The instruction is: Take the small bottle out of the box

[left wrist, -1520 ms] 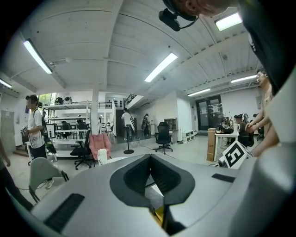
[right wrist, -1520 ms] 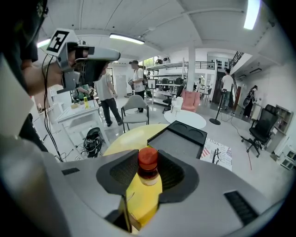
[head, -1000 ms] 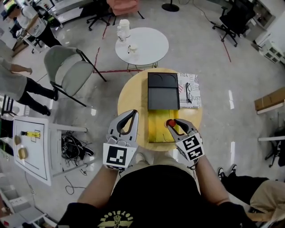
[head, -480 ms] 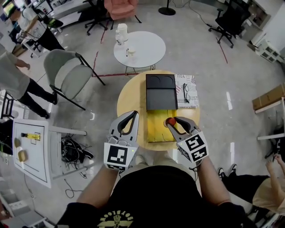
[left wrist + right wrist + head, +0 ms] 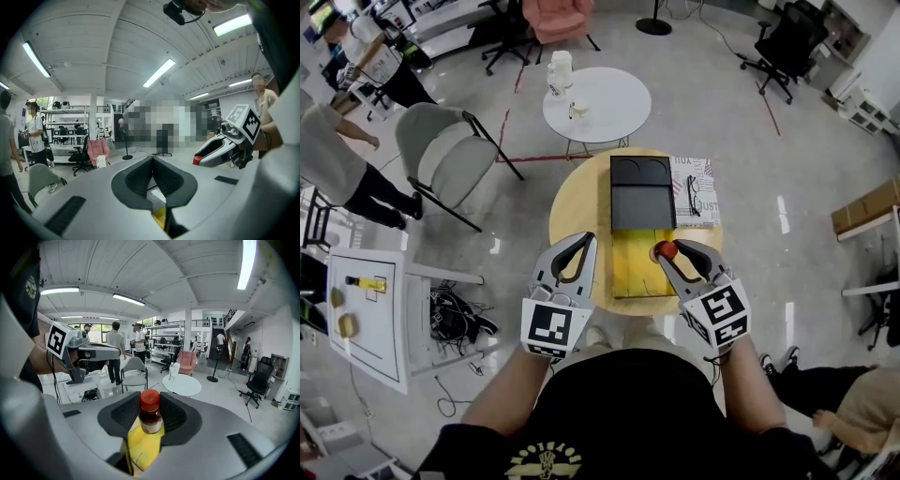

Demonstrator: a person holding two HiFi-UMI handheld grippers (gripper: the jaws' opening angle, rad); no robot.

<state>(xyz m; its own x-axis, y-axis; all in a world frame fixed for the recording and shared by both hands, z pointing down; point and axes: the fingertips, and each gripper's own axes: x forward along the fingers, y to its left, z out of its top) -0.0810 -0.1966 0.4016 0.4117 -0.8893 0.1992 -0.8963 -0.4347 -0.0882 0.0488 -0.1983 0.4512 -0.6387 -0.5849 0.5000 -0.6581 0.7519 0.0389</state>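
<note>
A small dark bottle with a red cap (image 5: 150, 416) is gripped upright between the jaws of my right gripper (image 5: 150, 420). In the head view its red cap (image 5: 667, 250) shows at the tips of my right gripper (image 5: 669, 254), lifted just above the right edge of the box (image 5: 642, 269). The box lies open on the round wooden table (image 5: 577, 202), with a yellow lining and a black lid (image 5: 642, 194) folded back. My left gripper (image 5: 584, 243) hovers left of the box, shut and holding nothing; in its own view the left gripper (image 5: 153, 161) has its pads touching.
A printed paper with glasses (image 5: 696, 192) lies right of the lid. A white round table (image 5: 598, 97) with a jug stands beyond, a grey chair (image 5: 445, 150) to the left, a white stand (image 5: 366, 309) at near left. People stand at far left.
My right gripper has moved right and up a little with the bottle, from over the box's yellow inside to its right edge. The left gripper has stayed in place.
</note>
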